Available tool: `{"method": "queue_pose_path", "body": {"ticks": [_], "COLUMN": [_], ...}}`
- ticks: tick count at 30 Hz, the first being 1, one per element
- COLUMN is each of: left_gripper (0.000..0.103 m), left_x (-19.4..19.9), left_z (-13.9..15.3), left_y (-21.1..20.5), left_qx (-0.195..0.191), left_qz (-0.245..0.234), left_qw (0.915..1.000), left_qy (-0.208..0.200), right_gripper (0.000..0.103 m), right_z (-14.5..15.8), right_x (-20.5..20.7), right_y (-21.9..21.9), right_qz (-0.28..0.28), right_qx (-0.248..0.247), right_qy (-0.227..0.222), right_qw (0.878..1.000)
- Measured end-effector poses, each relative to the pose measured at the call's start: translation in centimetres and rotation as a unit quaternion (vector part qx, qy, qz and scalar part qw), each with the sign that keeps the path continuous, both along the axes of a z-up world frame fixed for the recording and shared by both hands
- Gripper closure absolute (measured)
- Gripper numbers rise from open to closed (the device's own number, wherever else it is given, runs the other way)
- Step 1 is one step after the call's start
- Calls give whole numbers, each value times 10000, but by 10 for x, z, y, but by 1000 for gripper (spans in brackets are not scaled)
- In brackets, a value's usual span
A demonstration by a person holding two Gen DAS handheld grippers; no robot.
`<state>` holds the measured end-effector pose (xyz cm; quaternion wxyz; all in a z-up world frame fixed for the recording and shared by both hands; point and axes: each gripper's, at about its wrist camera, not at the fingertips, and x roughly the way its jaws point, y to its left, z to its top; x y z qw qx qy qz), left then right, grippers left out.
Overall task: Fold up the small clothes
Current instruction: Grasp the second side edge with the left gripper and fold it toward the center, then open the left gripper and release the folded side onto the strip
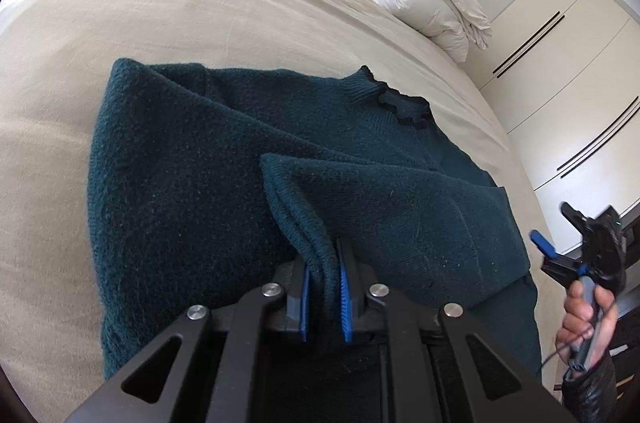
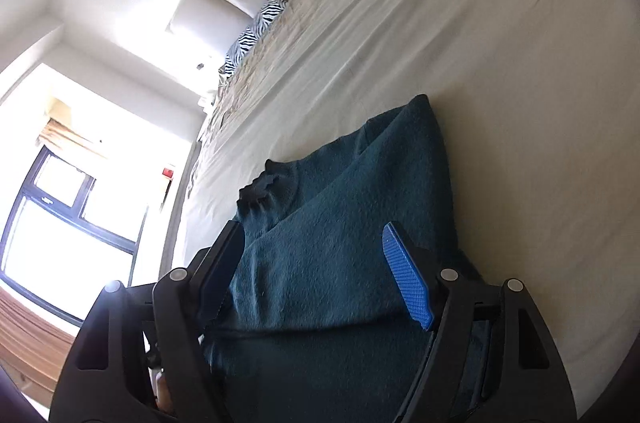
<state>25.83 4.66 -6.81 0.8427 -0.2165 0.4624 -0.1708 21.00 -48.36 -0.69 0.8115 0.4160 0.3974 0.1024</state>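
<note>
Here the fuzzy teal sweater (image 1: 192, 191) lies on the bed (image 1: 200, 11), collar toward the headboard. Left tongs (image 1: 325, 287) pinch its ribbed cuff; right tongs (image 2: 316, 263) gape, holding nothing.

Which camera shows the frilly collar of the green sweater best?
The left wrist view shows it best: the sweater lies spread out and its dark ruffled collar sits sharp against the bed. In the right wrist view the collar is smaller, darker and tilted, close beside that gripper's finger.
</note>
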Motion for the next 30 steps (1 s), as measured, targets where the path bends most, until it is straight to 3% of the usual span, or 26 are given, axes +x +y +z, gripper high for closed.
{"method": "queue_pose_path", "body": {"ticks": [6,10,17,25,27,29,30], "left_gripper": [87,87,87,87,82,58,52], "left_x": [2,1,2,-2,-12,-28,-42], "left_z": [-5,-6,-6,-2,8,21,30], "left_y": [1,-2,-4,1,7,17,25], "left_qx": [-109,-16,-4,-78,-52,-56,-87], "left_qz": [5,8,7,17,89,244,340], "left_qw": [9999,9998,9997,9998,9999,9996,9992], "left_qy": [-92,-202,-258,-191,-127,-133,-203], "right_gripper": [32,32,32,32,32,32,32], "right_z": [-22,-45,-43,-41,-32,-21,-12], "right_x": [47,67,27,-30,-47,-71,-85], "right_y": [-21,-28,-15,-11,-15,-20,-20], "right_qz": [-72,-1,414,489,272,202,170], "right_qx": [396,514,449,277,221,253,163], "right_qy": [103,449,275,226,357,168,92], "right_qw": [9991,9977,9978,9982,9987,9993,9997]}}
